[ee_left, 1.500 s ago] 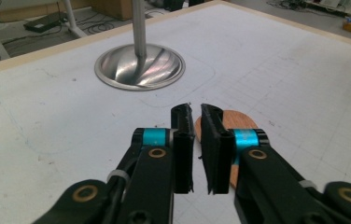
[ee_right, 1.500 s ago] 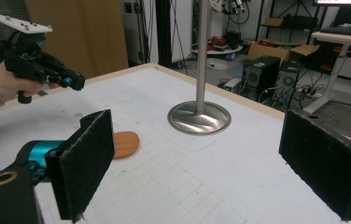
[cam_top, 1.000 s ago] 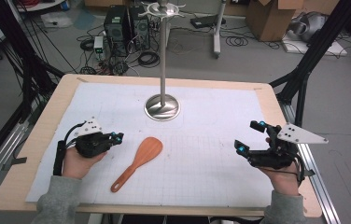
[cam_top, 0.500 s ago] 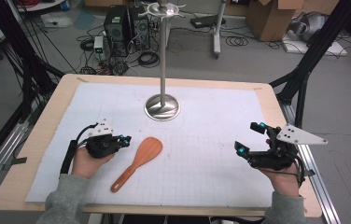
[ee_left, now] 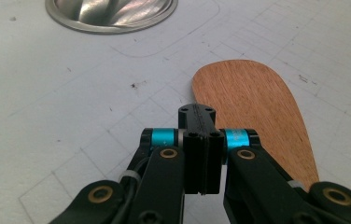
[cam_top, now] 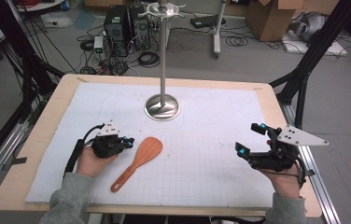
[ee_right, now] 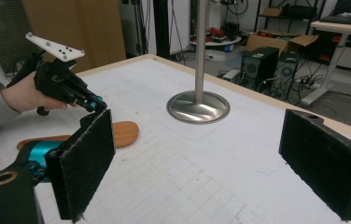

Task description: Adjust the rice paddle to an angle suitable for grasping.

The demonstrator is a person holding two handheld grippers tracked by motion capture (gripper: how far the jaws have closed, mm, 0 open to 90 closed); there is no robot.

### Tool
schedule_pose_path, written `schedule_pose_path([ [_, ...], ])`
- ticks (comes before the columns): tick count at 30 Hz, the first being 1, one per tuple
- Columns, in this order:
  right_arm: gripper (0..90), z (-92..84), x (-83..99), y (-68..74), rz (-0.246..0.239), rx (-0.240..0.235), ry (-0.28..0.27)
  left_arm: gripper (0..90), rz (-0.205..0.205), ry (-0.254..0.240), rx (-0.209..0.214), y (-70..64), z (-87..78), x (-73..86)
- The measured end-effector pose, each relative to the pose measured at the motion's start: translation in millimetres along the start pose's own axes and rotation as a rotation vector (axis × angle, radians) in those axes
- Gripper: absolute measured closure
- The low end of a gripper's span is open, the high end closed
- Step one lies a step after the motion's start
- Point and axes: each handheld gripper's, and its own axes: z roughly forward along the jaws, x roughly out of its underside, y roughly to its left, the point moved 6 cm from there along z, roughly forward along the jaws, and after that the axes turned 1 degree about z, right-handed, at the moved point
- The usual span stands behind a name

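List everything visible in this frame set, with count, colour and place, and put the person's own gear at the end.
wooden spatula: 1, reddish brown, flat on the mat left of centre, blade toward the stand.
metal stand: 1, silver, round base on the mat at centre rear, pole upright.
grid mat: 1, white, covering most of the tabletop.
table: 1, light wood, edges showing around the mat.
computer towers: 2, black, on the floor behind the table.
cardboard boxes: several, brown, floor at rear right.
left gripper: 1, black with blue, shut, just left of the spatula blade.
right gripper: 1, black with blue, open, over the mat's right side.
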Motion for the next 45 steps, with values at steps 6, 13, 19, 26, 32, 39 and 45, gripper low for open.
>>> schedule_pose_path([
  [6,9.3,-0.2,0.9,0.2,0.001,0.002,0.003,89.6,-0.004,0.017,-0.001,-0.9,5.4,0.8],
  [13,9.3,0.0,2.1,0.6,0.002,0.001,0.009,89.6,-0.003,0.048,0.006,-2.5,13.7,2.8],
  [19,9.3,-2.0,1.9,0.0,0.000,0.007,0.003,89.5,-0.001,0.065,0.014,-4.0,18.7,3.6],
  [26,9.3,-4.1,2.9,0.4,0.006,0.009,0.008,89.6,0.008,0.086,0.031,-6.8,24.1,4.1],
  [32,9.3,-6.0,3.6,-0.2,0.003,0.013,0.009,89.5,0.014,0.083,0.036,-8.9,27.1,2.7],
  [39,9.4,-6.1,4.3,0.1,0.005,0.013,0.012,89.6,0.032,0.088,0.056,-15.9,30.4,0.6],
  [45,9.3,-6.1,4.5,0.1,0.004,0.013,0.013,89.6,0.065,0.100,0.091,-25.7,33.8,-1.3],
])
